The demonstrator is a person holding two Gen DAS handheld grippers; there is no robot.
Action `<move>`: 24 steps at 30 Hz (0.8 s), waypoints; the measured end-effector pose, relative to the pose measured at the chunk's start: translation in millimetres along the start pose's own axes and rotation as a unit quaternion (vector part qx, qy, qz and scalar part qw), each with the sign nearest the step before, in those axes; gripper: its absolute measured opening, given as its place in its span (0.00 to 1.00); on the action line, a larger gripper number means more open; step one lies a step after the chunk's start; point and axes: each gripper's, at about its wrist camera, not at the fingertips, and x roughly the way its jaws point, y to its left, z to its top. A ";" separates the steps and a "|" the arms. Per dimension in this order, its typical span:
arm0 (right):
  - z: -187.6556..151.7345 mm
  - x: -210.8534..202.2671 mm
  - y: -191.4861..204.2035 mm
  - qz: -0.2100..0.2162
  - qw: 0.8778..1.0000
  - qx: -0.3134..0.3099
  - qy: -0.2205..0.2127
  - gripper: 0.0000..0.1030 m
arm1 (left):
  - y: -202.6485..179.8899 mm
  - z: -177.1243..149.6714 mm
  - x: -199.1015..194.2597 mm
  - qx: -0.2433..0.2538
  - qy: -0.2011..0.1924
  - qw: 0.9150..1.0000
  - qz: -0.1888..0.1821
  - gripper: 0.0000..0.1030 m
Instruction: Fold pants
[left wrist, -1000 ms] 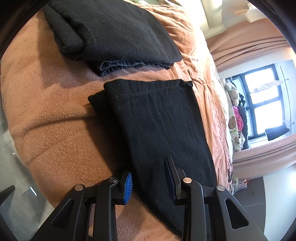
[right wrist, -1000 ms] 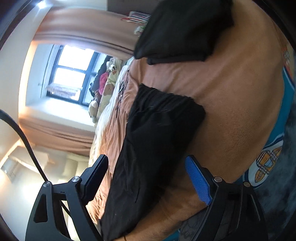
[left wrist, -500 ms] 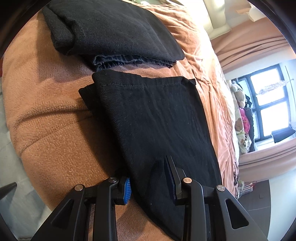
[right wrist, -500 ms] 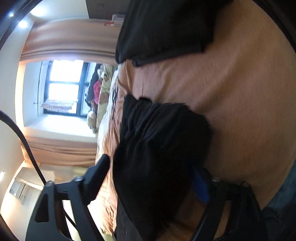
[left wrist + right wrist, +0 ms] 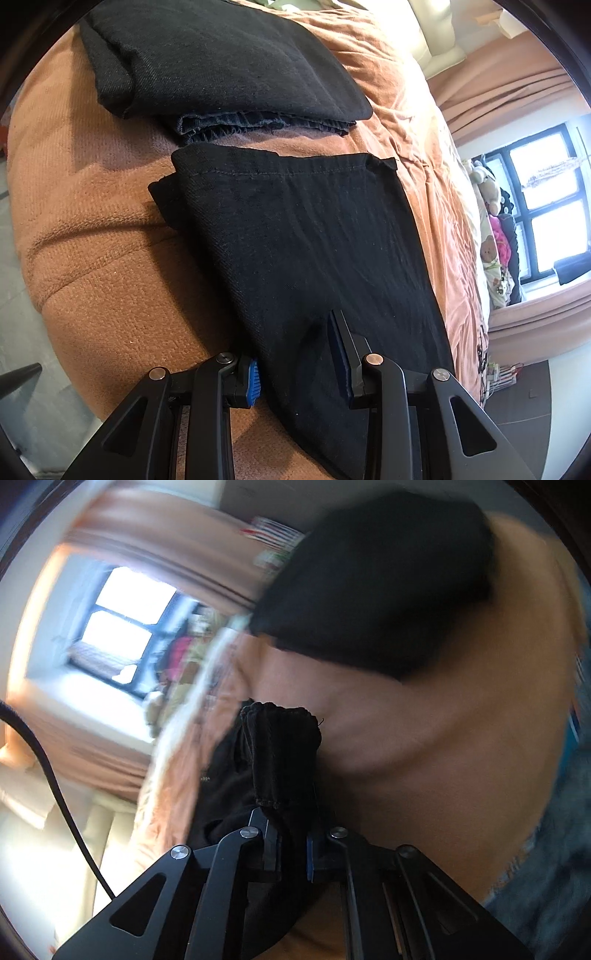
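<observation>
No readable writing anywhere. Left hand-held gripper [image 5: 295, 365] is clamped on the near edge of the black pants [image 5: 306, 240], which lie flat on the orange bed [image 5: 99, 295]. Right hand-held gripper [image 5: 290, 845] is closing on a bunched bit of the pants [image 5: 280, 753]. One folded dark stack [image 5: 221, 62] lies beyond. Only the left view is sharp.

No text, label, brand, number or sign is readable in either view; the right wrist view is blurred.
</observation>
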 end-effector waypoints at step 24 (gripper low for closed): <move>-110.1 -39.2 137.3 -0.047 0.970 -0.239 -0.007 0.79 | 16.4 -2.9 -13.1 -0.013 0.005 0.993 -0.119 0.49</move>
